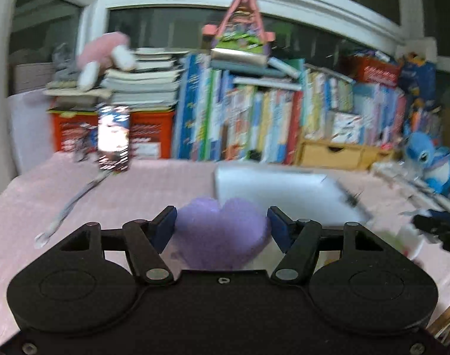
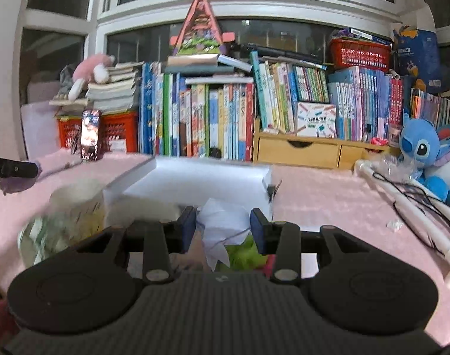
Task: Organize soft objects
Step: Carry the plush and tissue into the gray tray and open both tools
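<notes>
My left hand-held gripper is clenched on a purple heart-shaped plush, lifted over the pink bench. My right hand-held gripper grasps a white and green soft toy. Just ahead of both lies an open white box.

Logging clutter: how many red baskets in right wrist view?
2: red basket atop books, upper right; red crate under book stack, left, possibly two side by side. Others may be hidden.

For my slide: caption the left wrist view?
Left gripper holds a purple plush before a white box.
</notes>
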